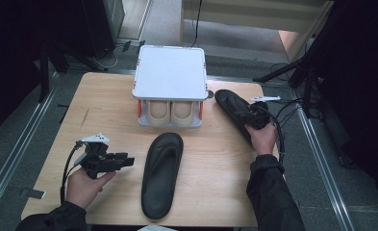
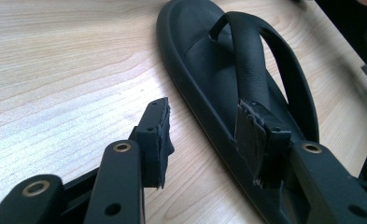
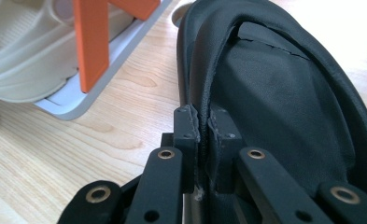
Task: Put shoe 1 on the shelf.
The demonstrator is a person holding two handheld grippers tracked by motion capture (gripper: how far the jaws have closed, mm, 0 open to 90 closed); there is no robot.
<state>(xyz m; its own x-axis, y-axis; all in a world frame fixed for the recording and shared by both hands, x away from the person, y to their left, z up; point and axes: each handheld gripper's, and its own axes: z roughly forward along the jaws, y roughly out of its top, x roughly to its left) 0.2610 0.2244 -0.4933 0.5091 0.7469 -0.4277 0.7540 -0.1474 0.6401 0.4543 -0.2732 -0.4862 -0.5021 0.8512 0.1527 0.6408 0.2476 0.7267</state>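
A black sandal lies lengthwise in the middle of the wooden table. My left gripper is open just to its left, one jaw over the bare wood and the other over the sandal's near rim. A second black sandal lies at the right, beside the rack. My right gripper is shut on that sandal's side edge, the thin black material pinched between its pads.
A white shoe rack with orange posts stands at the table's far middle. A pair of beige shoes sits on its lower shelf. Cables trail off the right edge.
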